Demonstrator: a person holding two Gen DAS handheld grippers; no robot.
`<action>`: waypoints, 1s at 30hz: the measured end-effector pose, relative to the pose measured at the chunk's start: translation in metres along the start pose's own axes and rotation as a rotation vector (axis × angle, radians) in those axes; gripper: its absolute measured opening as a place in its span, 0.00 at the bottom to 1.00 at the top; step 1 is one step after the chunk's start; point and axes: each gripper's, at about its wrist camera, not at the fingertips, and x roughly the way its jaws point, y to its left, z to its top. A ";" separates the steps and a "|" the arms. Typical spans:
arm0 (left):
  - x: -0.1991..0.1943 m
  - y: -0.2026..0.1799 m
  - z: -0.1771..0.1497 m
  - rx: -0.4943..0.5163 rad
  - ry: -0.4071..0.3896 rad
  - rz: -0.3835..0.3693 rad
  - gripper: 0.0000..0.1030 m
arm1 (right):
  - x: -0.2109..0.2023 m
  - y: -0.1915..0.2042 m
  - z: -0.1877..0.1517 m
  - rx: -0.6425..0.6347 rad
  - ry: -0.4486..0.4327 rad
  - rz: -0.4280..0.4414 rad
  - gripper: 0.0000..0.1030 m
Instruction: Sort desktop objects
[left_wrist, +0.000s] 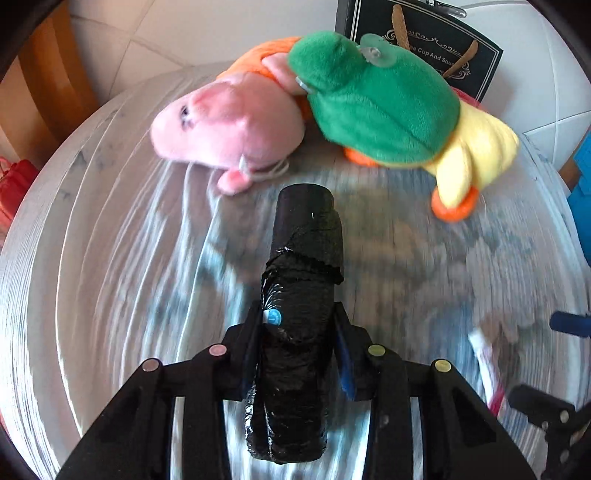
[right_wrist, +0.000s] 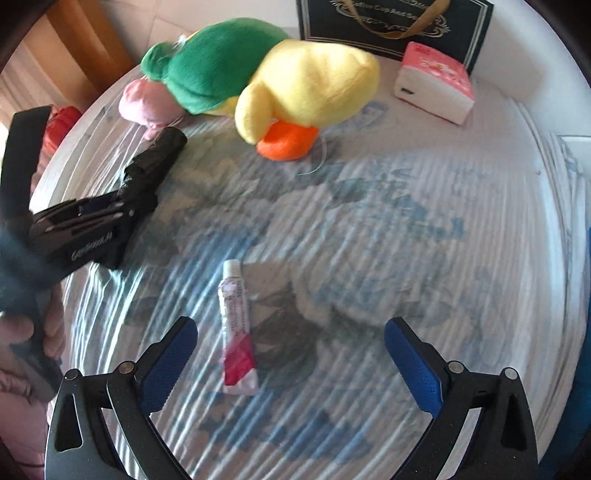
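Left gripper (left_wrist: 299, 332): jaws clamped on a black, film-wrapped cylindrical roll (left_wrist: 301, 295), held lengthwise so that its free end points toward 12 o'clock, at the plush toys. Right gripper (right_wrist: 290, 363): jaws spread wide, empty, poised above the small white-and-pink squeeze tube (right_wrist: 236, 328), which lies flat on the blue-patterned white counter (right_wrist: 406, 240) nearer the left pad, probably the next pick. At 12 o'clock, a pink plush pig (left_wrist: 229, 122) and a green-and-yellow plush duck (right_wrist: 280, 81) touch; a pink-and-white tissue pack (right_wrist: 436, 83) at 1 o'clock abuts a dark gift box (right_wrist: 391, 26). Sorting appears barely begun.
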 end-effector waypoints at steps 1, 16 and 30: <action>-0.007 0.002 -0.013 -0.001 0.012 0.005 0.34 | 0.003 0.006 -0.001 -0.015 0.010 0.000 0.86; -0.023 -0.002 -0.028 -0.004 0.026 0.016 0.34 | 0.022 0.047 0.001 -0.160 0.019 -0.067 0.50; -0.084 -0.015 -0.039 0.021 -0.097 -0.007 0.32 | -0.042 0.062 -0.004 -0.256 -0.127 -0.094 0.18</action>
